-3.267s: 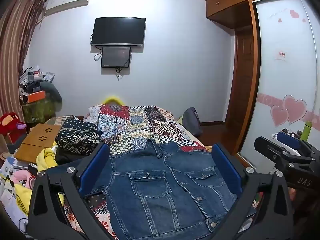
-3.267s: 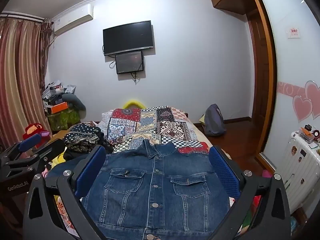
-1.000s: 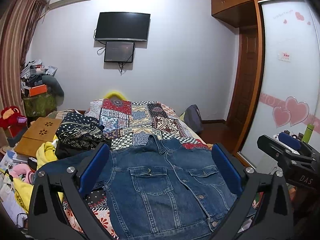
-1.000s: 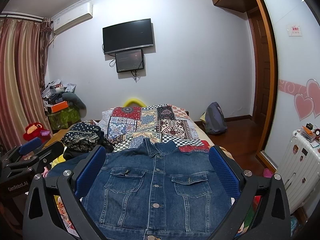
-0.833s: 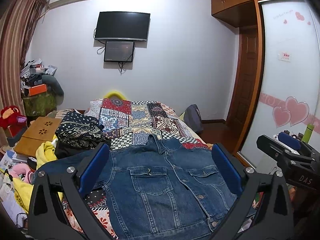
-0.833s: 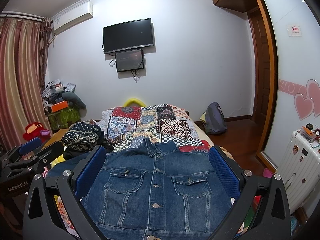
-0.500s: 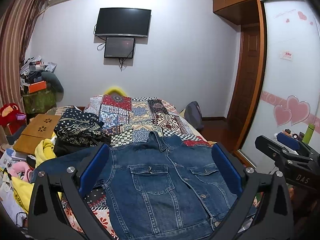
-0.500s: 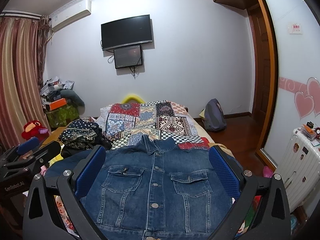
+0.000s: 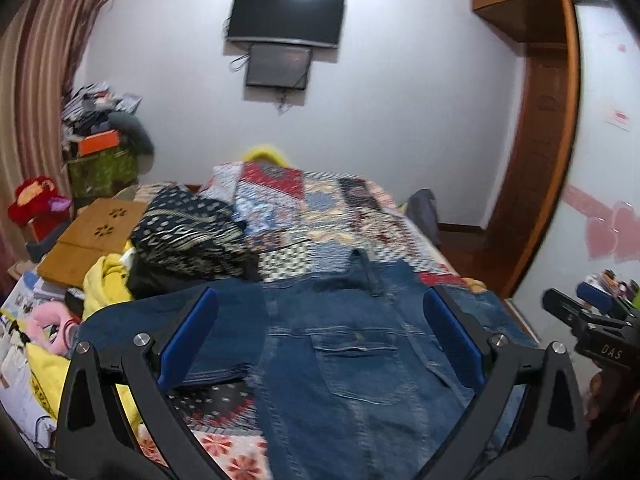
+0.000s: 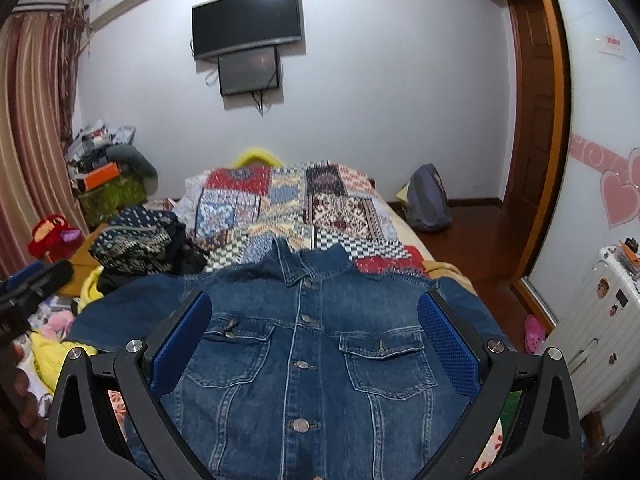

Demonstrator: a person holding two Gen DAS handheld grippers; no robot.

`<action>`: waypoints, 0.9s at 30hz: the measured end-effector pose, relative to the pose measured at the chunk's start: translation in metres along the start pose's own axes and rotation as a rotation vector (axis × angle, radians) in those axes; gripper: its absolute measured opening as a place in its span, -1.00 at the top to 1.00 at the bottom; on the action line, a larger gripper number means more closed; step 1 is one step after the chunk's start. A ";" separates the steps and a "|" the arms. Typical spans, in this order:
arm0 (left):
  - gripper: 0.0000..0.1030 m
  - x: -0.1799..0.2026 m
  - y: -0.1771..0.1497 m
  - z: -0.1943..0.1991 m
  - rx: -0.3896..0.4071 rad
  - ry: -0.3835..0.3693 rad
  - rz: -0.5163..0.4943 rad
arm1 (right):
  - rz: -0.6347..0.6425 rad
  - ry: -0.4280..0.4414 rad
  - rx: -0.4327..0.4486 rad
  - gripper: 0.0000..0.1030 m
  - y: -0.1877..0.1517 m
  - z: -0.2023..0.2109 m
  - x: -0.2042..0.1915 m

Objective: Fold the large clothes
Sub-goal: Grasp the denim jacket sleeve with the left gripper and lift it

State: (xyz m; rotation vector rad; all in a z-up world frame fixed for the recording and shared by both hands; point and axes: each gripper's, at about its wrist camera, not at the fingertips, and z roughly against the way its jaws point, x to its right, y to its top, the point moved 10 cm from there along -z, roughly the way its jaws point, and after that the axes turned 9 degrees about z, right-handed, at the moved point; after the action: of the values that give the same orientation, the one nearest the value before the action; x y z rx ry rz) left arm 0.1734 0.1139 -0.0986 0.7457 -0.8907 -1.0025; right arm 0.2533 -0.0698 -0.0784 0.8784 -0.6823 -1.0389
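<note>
A blue denim jacket [image 10: 304, 344] lies spread face up on the bed, buttoned, collar toward the far wall, sleeves out to both sides. It also shows in the left wrist view [image 9: 344, 360]. My left gripper [image 9: 320, 340] is open and empty, held above the jacket's left half. My right gripper [image 10: 314, 340] is open and empty, above the jacket's chest. The right gripper's tip shows at the right edge of the left wrist view [image 9: 592, 320]; the left gripper's tip shows at the left edge of the right wrist view [image 10: 36, 280].
A patchwork quilt [image 10: 296, 204] covers the bed behind the jacket. A dark patterned garment pile [image 10: 140, 244] and yellow clothes [image 9: 104, 280] lie at the left. A backpack [image 10: 428, 200] sits on the floor at the right, with a white radiator [image 10: 600, 320] nearer.
Both grippers have moved forward and tilted down, closer to the jacket. The left gripper has swung left, toward the left sleeve. The jacket has not moved.
</note>
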 end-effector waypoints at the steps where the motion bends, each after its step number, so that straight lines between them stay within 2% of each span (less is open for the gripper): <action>1: -1.00 -0.014 0.001 -0.007 -0.005 0.030 0.010 | 0.003 0.001 -0.009 -0.99 -0.001 -0.005 -0.001; 9: -1.00 -0.126 -0.011 -0.053 -0.105 0.208 0.112 | 0.035 -0.006 -0.147 -0.99 -0.017 -0.068 -0.002; 13: -1.00 -0.189 -0.031 -0.064 -0.160 0.307 0.189 | 0.053 -0.003 -0.206 -0.99 -0.025 -0.093 -0.005; 14: -1.00 -0.209 -0.039 -0.067 -0.186 0.318 0.236 | 0.056 -0.004 -0.216 -0.99 -0.026 -0.098 -0.006; 20: -1.00 -0.295 -0.082 -0.083 -0.312 0.267 0.559 | 0.061 0.003 -0.280 -0.99 -0.036 -0.125 -0.011; 23: -0.86 -0.326 -0.094 -0.088 -0.341 0.249 0.675 | 0.066 0.004 -0.300 -0.99 -0.039 -0.135 -0.015; 27: -0.84 -0.354 -0.104 -0.102 -0.351 0.201 0.810 | 0.082 -0.006 -0.331 -0.99 -0.044 -0.143 -0.016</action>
State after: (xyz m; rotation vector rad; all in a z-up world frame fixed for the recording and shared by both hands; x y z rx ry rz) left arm 0.1306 0.4159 -0.3297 0.1394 -0.7141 -0.3322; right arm 0.3460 -0.0244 -0.1884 0.5558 -0.5269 -1.0450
